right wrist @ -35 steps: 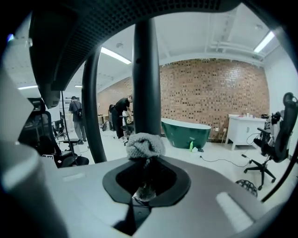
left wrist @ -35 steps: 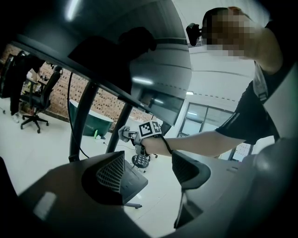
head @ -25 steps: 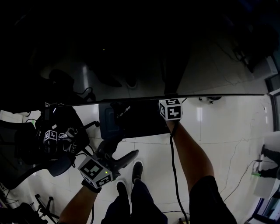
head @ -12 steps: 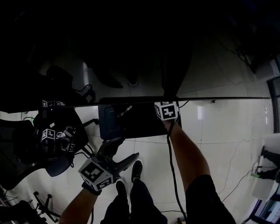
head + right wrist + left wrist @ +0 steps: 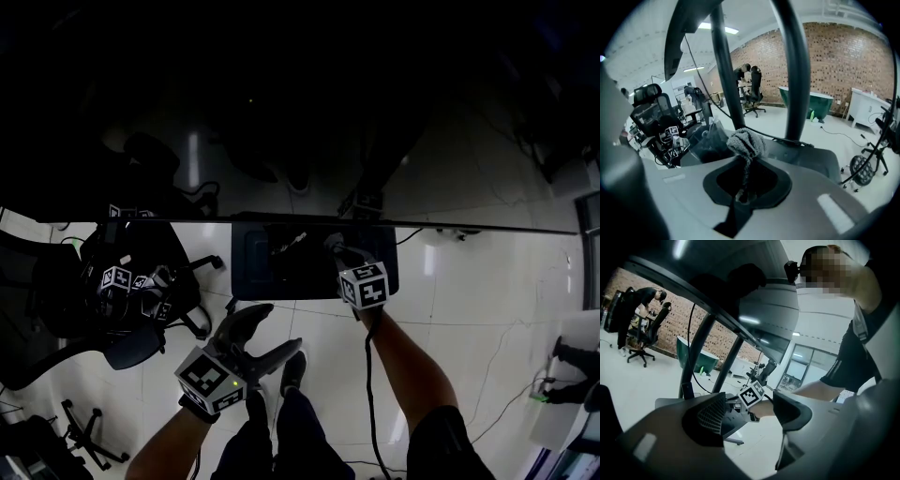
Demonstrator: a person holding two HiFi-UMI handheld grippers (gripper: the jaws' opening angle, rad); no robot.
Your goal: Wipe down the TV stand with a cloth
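Observation:
The TV stand's dark base plate lies on the white floor under the black TV screen's lower edge. My right gripper reaches over the plate's right part, shut on a grey cloth that bunches up just beyond its jaws. In the right gripper view the cloth hangs over the grey base plate, in front of the stand's two dark posts. My left gripper hovers nearer the person, open and empty, its jaws framing the right gripper's marker cube.
A black office chair carrying marker cubes stands left of the stand. A cable trails from the right gripper. The person's shoes are just below the base. A green tub and people at chairs are far back.
The right gripper has come down from the TV's lower edge toward the person, over the base plate's right part, still holding the cloth. The left gripper has drifted slightly right.

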